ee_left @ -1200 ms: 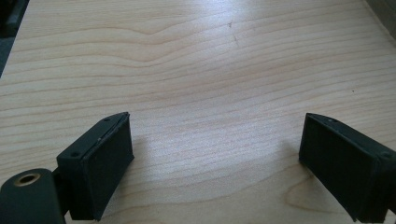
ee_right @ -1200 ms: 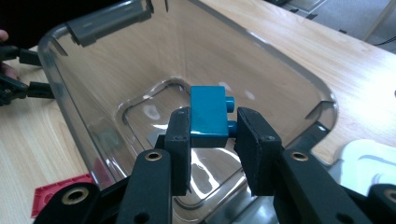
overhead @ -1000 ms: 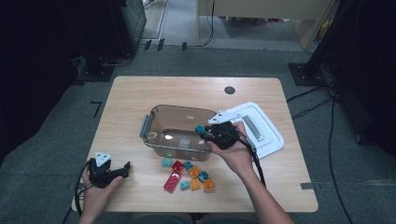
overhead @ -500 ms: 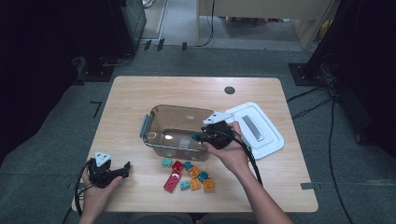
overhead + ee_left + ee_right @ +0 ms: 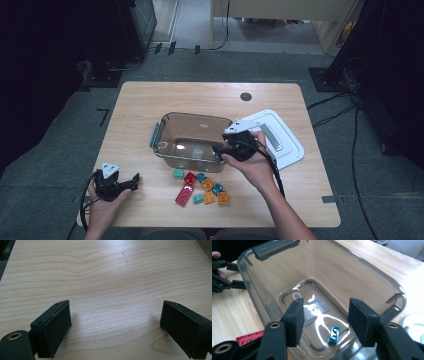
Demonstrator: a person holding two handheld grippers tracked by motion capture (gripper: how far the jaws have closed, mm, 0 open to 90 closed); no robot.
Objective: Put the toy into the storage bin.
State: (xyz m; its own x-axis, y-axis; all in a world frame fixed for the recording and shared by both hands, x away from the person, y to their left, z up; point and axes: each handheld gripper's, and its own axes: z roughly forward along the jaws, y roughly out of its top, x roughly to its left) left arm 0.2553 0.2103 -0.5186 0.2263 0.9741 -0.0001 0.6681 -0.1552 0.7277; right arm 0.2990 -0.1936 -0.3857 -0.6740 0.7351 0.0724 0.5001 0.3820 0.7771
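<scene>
1. Two black jaws of the right gripper [image 5: 324, 322], matte and blocky with rough pads, standing partly apart over the clear bin [image 5: 165, 130], having just been opening; nothing between them.
2. Directly below and between those jaws, on the bin floor: a small teal brick [image 5: 334, 334], hard glossy plastic, oblong, two round studs facing up.
3. Long axis of the teal brick running away from the right gripper, tipped slightly to one side, near end just beside the bin's near wall.
4. Smoky transparent plastic for the bin, rounded corners, glare streaks on the floor, a grey handle [image 5: 274, 247] on the far rim.
5. Beyond the far rim, across from the right gripper: the left gripper [image 5: 127, 183], held low over the pale wood-grain table [image 5: 150, 100], jaws spread wide and empty, bare grain between them in the left gripper view.
6. Beside the right gripper, outside the bin's near wall: a loose cluster of bricks [image 5: 202, 187], red, orange and teal, the red one [image 5: 183, 195] longest.
7. Behind the right gripper's hand: a white lid [image 5: 287, 145], smooth, flat, rounded rectangle.
</scene>
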